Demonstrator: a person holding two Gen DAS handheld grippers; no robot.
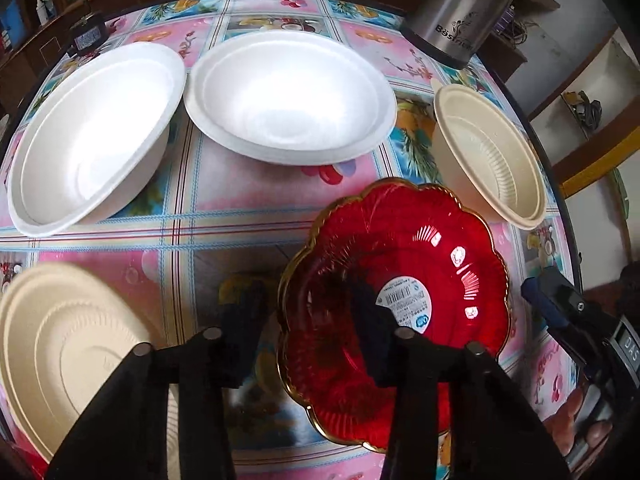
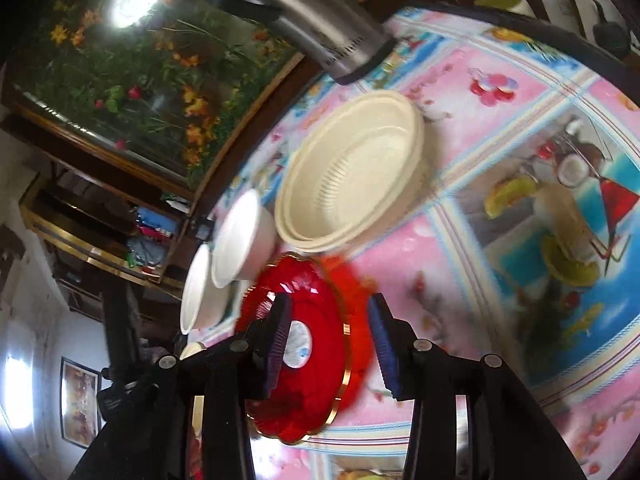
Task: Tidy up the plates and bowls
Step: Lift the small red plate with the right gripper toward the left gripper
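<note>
Counting white bowls (image 1: 94,136) (two), red plate (image 1: 400,304).

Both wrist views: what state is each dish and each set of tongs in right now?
Red plate: tilted, its gold rim between the open right tongs.
Left tongs: open, straddling the plate's rim.
Two white bowls: upright, empty.
Cream bowl: upright, empty.
Cream plate: flat, untouched.

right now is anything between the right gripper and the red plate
Nothing visible. The right gripper is open with the red plate's gold rim already between its pads. The cream bowl sits farther back on the table, apart from the plate.
</note>
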